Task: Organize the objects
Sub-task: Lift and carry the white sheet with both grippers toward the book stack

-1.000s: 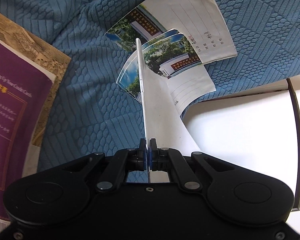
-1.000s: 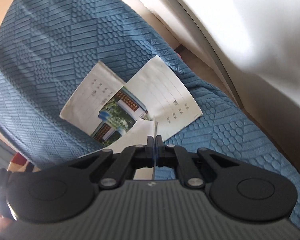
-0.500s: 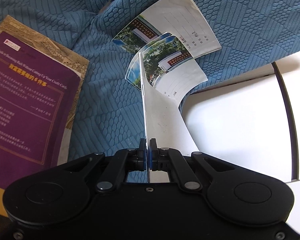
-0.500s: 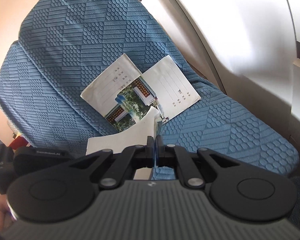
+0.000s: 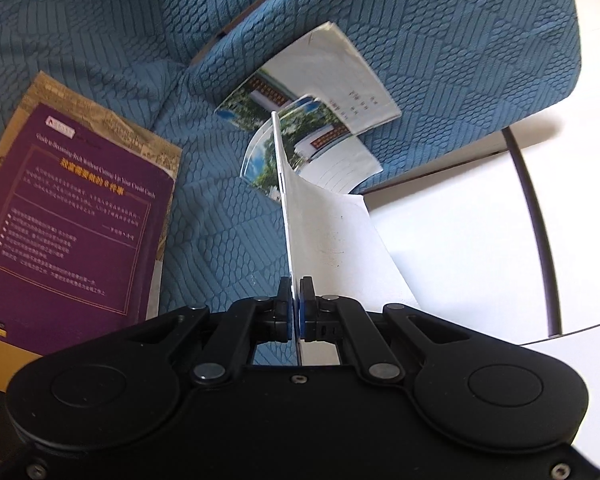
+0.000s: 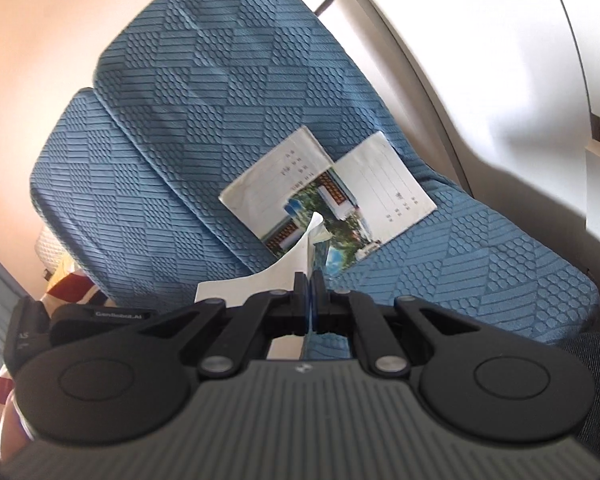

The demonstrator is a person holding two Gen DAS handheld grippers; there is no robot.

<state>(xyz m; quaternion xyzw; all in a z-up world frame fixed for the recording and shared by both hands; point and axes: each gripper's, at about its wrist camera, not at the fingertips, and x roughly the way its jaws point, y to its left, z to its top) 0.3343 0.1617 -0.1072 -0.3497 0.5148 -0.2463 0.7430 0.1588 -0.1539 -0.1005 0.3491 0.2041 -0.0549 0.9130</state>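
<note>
Blue quilted sofa (image 6: 228,92) beside white wall (image 6: 480,60), booklets (image 6: 300,176) on it

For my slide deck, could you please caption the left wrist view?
Left hand-held gripper shut on a thin booklet above a blue cushion.

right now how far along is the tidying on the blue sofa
Nothing looks sorted yet. In hand: the left claw and the right claw are both shut on one thin booklet, held above the blue sofa. Left to do: two matching exercise books lie overlapped and skewed on the cushion, and the purple book lies apart beside them.
</note>
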